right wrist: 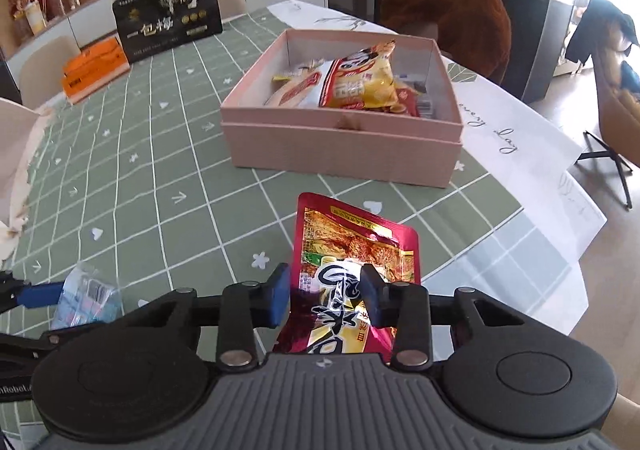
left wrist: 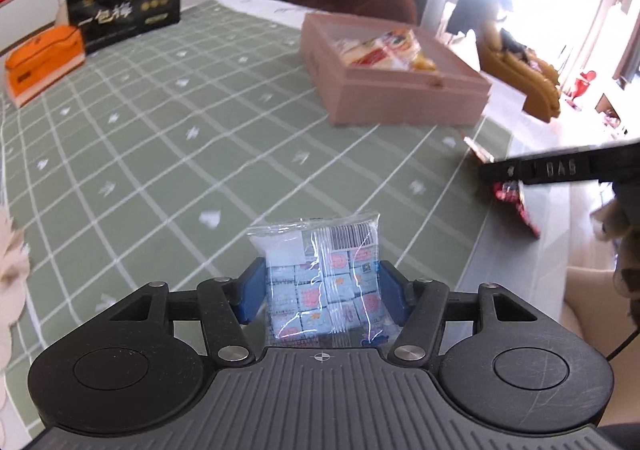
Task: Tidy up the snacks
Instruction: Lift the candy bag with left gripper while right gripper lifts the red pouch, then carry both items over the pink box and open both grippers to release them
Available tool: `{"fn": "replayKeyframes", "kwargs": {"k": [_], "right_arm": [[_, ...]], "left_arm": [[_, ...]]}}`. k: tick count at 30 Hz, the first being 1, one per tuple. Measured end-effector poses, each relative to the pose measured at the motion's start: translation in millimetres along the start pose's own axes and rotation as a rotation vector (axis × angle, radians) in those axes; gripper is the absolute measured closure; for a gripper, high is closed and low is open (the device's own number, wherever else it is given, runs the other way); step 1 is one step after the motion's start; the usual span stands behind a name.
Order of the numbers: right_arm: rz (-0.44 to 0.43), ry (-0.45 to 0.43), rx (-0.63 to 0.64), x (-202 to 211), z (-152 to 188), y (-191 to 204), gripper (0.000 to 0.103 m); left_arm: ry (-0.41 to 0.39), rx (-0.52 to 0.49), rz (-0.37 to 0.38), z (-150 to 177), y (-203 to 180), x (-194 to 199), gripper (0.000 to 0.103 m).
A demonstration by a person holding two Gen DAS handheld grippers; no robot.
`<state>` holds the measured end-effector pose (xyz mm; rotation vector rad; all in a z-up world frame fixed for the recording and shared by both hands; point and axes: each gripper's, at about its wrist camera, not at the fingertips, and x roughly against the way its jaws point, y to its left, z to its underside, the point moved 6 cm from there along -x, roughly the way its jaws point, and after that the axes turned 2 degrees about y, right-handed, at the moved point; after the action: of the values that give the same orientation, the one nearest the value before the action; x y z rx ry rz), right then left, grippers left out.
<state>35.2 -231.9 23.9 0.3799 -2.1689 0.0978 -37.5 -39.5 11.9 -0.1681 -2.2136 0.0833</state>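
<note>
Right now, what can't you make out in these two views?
- Left wrist: red packet mostly hidden behind right gripper's finger; window side washed out by glare.
- Right wrist: lower snacks in pink box covered by yellow chip bag.
- Clear packet cut off by left gripper.

Both wrist cameras sat close behind their fingers, looking down-forward; both showed the pink box (left wrist: 400, 89) (right wrist: 340, 145) beyond the fingertips.

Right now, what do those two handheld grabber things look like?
Both match: a ridged grey body, two round black discs, black linkage bars with silver rivets, and blue finger pads. The left gripper and the right gripper each carry a small crosshair mark. White lettering marks the right gripper's side.
</note>
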Motion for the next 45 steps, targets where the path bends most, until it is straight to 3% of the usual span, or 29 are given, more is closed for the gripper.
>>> {"fn": "replayKeyframes", "kwargs": {"k": [2,4,6,10,12,14,17,19,21,25,29,32,36,38,41,45], "right_arm": [[-0.021,0.005,-0.009,2.1,0.8,-7.9,0.065],[-0.03,0.023,-0.035,1.0,5.6,-17.6,0.053],[-0.02,0.008,-0.083,0.6,13.7,-28.8,0.026],[0.044,0.013,-0.125,-10.6,27.3,-43.8,0.025],[0.045,0.045,-0.143,-22.2,30.1,-46.4,0.012],[0.026,0.047,-0.157,-27.2,28.5,-44.3,0.008],[0.045,0.04,-0.12,-31.8,27.4,-37.4,0.009],[0.072,0.052,-0.088,-30.9,26.7,-33.5,0.02],[0.066,0.064,-0.04,-24.9,25.7,-28.8,0.039],[0.045,0.087,-0.019,-12.5,27.7,-24.7,0.046],[0.057,0.048,-0.024,6.9,24.5,-26.6,0.047],[0.047,-0.017,-0.039,32.2,6.0,-29.3,0.047],[0.045,-0.129,-0.033,64.9,-33.7,-34.9,0.047],[0.042,-0.171,-0.035,76.0,-55.3,-39.7,0.047],[0.033,-0.204,-0.046,82.6,-79.4,-48.2,0.047],[0.056,-0.206,-0.047,78.6,-94.4,-60.0,0.046]], "left_arm": [[0.013,0.013,0.019,-7.8,-5.1,-2.7,0.038],[0.03,0.015,0.035,-13.8,-11.6,-7.4,0.038],[0.04,0.005,0.041,-17.7,-18.7,-12.9,0.038],[0.068,-0.001,0.06,-21.0,-31.0,-29.3,0.038],[0.082,-0.002,0.074,-20.5,-35.2,-34.0,0.038],[0.093,-0.002,0.083,-19.5,-37.6,-36.3,0.038],[0.108,-0.001,0.091,-17.2,-38.0,-37.4,0.038],[0.108,0.012,0.096,-16.7,-35.8,-37.0,0.038],[0.109,0.024,0.1,-16.1,-33.6,-36.8,0.038],[0.101,0.036,0.107,-15.8,-31.4,-33.6,0.038],[0.04,0.077,0.156,-33.6,-28.8,-22.6,0.038],[-0.042,0.05,0.19,-76.5,-33.4,-12.3,0.038],[-0.157,-0.024,0.207,-167.3,-47.0,-9.9,0.037],[-0.152,-0.036,0.242,-213.7,-54.3,-28.6,0.037],[-0.043,-0.018,0.317,-253.0,-62.2,-85.0,0.039],[-0.087,0.11,0.327,-272.3,-50.2,-105.8,0.04]]}}
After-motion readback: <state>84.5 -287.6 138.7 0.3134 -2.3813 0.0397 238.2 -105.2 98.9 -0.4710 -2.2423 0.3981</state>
